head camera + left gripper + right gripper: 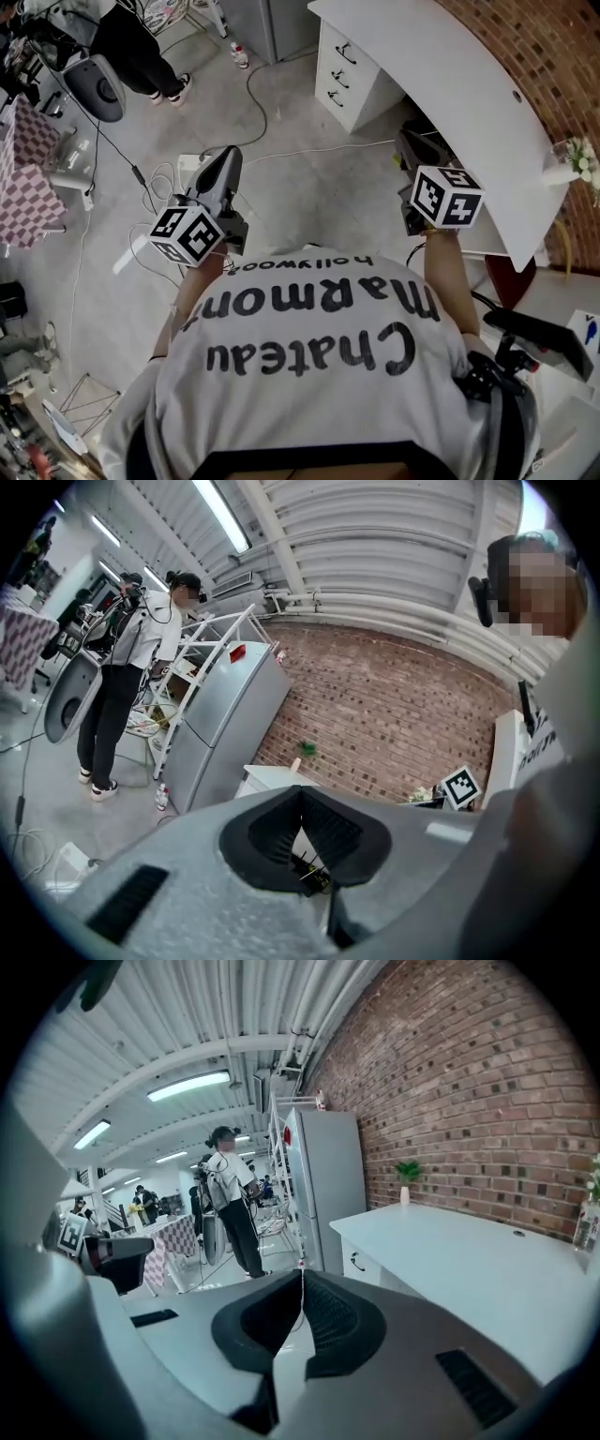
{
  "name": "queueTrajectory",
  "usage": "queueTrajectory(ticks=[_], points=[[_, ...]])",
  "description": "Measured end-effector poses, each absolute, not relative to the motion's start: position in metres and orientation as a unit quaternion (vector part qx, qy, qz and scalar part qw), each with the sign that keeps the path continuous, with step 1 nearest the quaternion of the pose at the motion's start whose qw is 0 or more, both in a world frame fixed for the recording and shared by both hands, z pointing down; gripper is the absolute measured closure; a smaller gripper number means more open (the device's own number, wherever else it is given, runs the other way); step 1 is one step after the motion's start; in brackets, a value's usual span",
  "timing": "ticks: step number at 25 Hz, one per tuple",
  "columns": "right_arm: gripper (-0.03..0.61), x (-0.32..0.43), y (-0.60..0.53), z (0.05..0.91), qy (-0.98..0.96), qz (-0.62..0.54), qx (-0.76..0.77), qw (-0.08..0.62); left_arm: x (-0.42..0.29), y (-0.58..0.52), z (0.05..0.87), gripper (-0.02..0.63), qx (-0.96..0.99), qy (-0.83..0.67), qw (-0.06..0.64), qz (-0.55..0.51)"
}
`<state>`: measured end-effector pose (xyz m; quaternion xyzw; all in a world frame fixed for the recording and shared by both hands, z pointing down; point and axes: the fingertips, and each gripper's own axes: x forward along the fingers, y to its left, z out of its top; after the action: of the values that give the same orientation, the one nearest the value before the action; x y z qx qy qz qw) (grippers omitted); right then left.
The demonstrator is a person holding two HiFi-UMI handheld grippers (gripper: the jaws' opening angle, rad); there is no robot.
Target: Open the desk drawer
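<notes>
A white desk [469, 103] runs along the brick wall at the upper right. Its drawer unit [345, 73] has three dark handles and all drawers look closed. My left gripper [225, 157] is held over the floor, well left of the desk, jaws shut and empty. My right gripper [409, 142] hovers near the desk's front edge, below the drawer unit, also shut on nothing. In the right gripper view the desk top [469, 1269] and a drawer handle [358, 1262] lie beyond the shut right gripper [302, 1277]. The left gripper [300, 791] faces the far desk [270, 778].
A grey fridge [272, 23] stands beyond the drawer unit with a small bottle [242, 56] beside it. A person [141, 47] stands at the upper left. Cables [281, 150] cross the floor. A checked-cloth table [23, 178] is at the left, and a flower vase [577, 161] stands on the desk.
</notes>
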<state>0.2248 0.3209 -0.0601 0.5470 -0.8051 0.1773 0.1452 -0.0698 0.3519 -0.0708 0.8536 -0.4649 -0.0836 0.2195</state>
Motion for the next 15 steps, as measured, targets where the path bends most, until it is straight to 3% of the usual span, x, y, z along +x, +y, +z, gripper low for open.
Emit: queueTrajectory(ticks=[15], points=[[0.563,0.238,0.250,-0.009,-0.774,0.253,0.558,0.161,-0.061,0.237,-0.051,0.600,0.857,-0.460,0.228,-0.037]])
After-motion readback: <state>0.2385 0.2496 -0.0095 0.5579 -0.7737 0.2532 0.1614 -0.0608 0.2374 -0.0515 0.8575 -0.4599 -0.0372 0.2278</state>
